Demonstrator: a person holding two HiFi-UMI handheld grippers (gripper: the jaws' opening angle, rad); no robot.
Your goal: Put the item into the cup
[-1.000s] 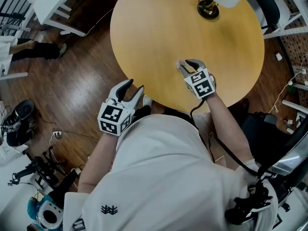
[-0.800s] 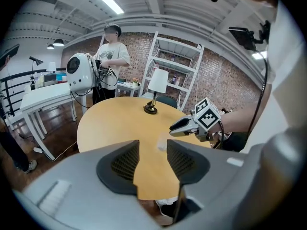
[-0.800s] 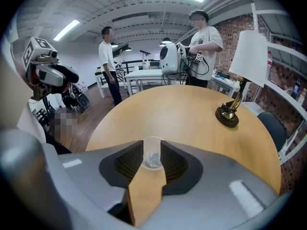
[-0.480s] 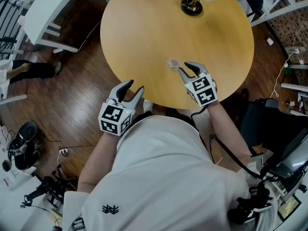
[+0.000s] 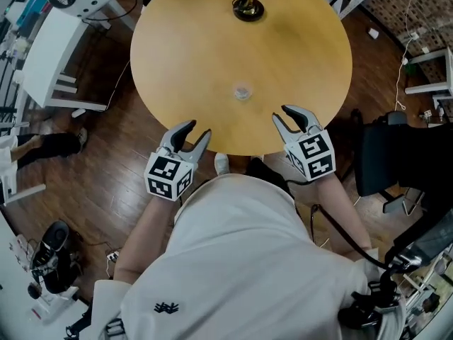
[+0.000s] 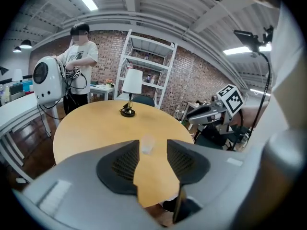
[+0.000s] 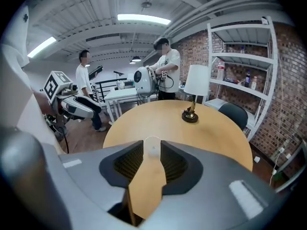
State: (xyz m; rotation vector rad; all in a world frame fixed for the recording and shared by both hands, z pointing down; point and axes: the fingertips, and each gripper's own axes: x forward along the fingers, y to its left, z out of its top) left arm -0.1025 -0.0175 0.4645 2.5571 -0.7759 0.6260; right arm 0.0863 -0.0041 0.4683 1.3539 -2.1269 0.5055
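while clear of table (image 5: 184, 55) edges, cup (image 5: 242, 91)

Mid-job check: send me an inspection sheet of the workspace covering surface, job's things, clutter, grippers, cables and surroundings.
Surface: round wooden table, carrying only a cup and a lamp.
Job's things: clear cup upright near the table's middle; no loose item seen on the table; the cup's contents are too small to tell.
Clutter: table lamp at the far edge.
Grippers: left gripper at the near edge, jaws apart, holding nothing; right gripper over the near edge, jaws apart, holding nothing, apart from the cup.
Cables: black cable trailing along the person's right arm.
Surroundings: white desk, black chair, white shelving, two people standing.
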